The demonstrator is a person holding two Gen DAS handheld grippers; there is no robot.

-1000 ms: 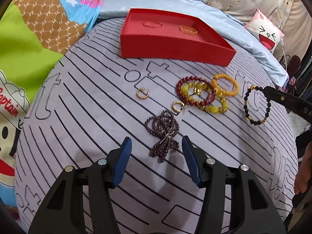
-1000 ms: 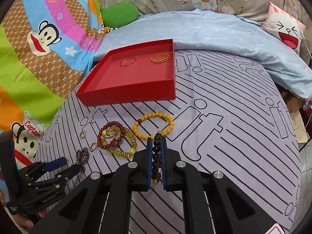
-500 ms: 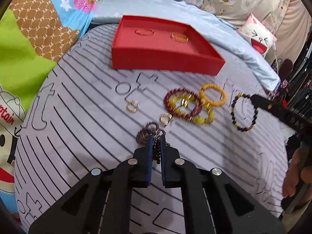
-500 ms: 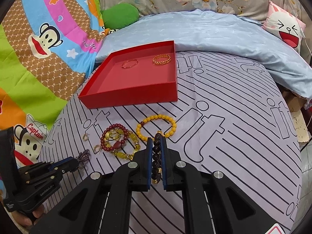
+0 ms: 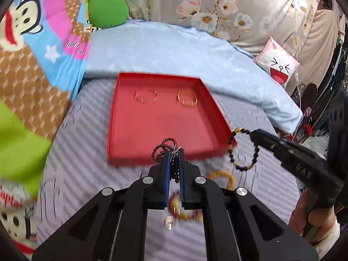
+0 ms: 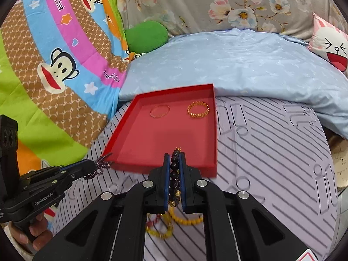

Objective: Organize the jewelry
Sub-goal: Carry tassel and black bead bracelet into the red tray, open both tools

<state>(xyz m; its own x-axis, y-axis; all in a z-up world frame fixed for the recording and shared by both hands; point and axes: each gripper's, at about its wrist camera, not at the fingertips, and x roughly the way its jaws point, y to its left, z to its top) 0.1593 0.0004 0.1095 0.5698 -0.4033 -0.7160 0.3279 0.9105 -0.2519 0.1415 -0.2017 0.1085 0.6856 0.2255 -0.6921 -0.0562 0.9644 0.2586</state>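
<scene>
- Left gripper (image 5: 173, 152): clenched on a bunched strand of small dark-maroon beads (image 5: 165, 146); loops spill past the tips, over the near edge of the shallow red rectangular tray (image 5: 121, 156).
- Right gripper (image 6: 174, 155): clamped on a bracelet of large dark round beads with gold spacers (image 6: 174, 174), held edge-on between the blue pads, at the tray's near rim.
- Left view: that dark bracelet hangs from the right tool just beside the tray's right corner.
- In the tray, far end: thin pinkish bangle (image 6: 159, 111) and gold ribbed bangle (image 6: 198, 109), side by side, apart.
- On the grey striped cloth (image 6: 271, 152) below the grippers: yellow bead bracelet (image 6: 184, 218), a blurred red/yellow bead cluster (image 6: 158, 226), small gold ring (image 5: 170, 222).
</scene>
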